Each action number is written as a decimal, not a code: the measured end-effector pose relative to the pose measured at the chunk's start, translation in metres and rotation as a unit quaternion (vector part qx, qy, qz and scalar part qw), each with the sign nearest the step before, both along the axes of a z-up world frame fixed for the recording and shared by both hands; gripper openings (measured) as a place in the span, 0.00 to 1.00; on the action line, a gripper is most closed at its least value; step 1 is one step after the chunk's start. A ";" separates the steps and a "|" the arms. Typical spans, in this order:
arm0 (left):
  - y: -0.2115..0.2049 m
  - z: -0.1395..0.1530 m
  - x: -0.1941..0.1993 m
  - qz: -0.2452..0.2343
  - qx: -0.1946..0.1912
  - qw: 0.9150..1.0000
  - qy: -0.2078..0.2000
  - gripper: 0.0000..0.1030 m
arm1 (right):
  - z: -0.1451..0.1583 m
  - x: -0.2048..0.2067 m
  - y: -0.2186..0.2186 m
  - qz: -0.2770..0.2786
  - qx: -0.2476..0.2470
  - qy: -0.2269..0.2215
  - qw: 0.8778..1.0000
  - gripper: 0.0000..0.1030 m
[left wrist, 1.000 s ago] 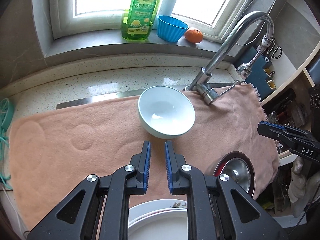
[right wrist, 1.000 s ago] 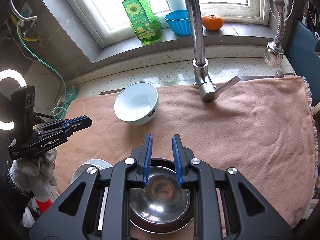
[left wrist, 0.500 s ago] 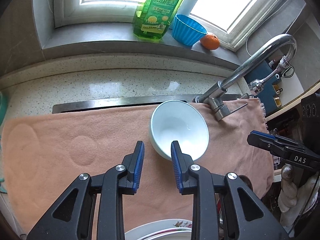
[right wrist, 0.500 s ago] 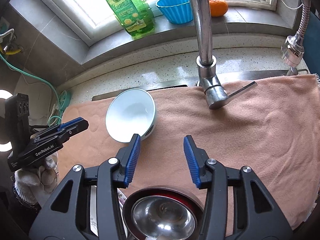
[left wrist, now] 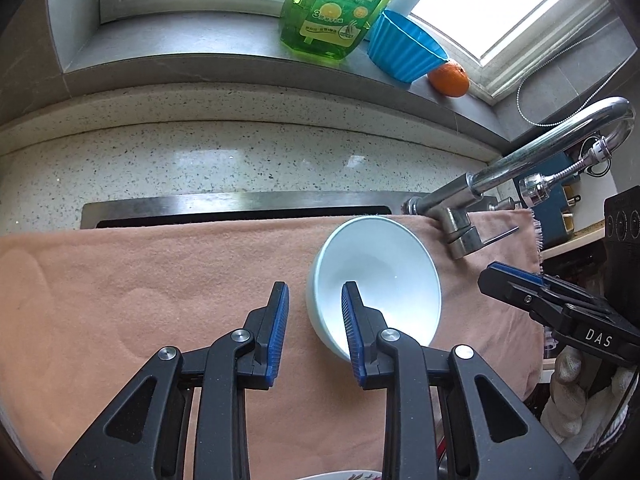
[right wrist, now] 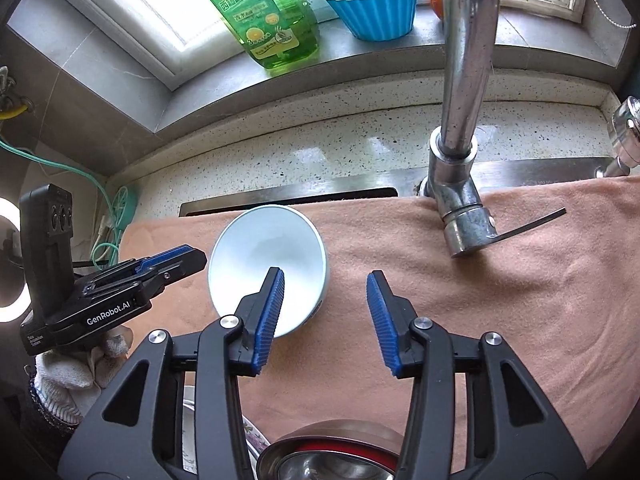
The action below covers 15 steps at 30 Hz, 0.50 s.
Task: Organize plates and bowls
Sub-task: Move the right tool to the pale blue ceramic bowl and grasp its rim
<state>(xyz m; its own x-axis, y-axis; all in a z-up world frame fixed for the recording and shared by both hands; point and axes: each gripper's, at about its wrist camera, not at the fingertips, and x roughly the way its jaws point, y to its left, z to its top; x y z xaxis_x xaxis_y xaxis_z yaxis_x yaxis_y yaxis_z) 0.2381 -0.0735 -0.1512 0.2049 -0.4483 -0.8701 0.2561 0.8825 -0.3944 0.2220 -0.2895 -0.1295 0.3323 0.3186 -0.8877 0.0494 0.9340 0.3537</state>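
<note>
A white bowl sits upright on the peach towel, just left of the faucet base. My left gripper is open and straddles the bowl's left rim: one finger hangs over the inside, the other outside, and the pads are clear of the rim. My right gripper straddles the bowl's right rim the same way. Its jaws are wide and closing, with the pads not touching. A steel bowl with a red band and a flowered plate lie at the near edge.
The chrome faucet rises just right of the bowl, its lever jutting over the towel. A green soap bottle, a blue cup and an orange stand on the sill. A gloved hand holds the left gripper.
Both grippers moved forward and down to the white bowl, and their jaws opened from nearly shut. The steel bowl and plate slid toward the bottom of the views.
</note>
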 end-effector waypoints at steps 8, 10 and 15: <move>0.000 -0.011 0.004 0.004 -0.001 1.000 0.012 0.25 | -0.025 0.016 0.009 0.006 0.002 0.029 1.000 0.24; -0.001 -0.012 0.004 0.002 -0.005 1.000 0.015 0.24 | -0.030 0.019 0.009 0.003 0.006 0.035 0.999 0.24; -0.001 -0.015 0.006 0.000 -0.006 1.000 0.018 0.24 | -0.039 0.023 0.007 -0.001 0.011 0.047 0.999 0.18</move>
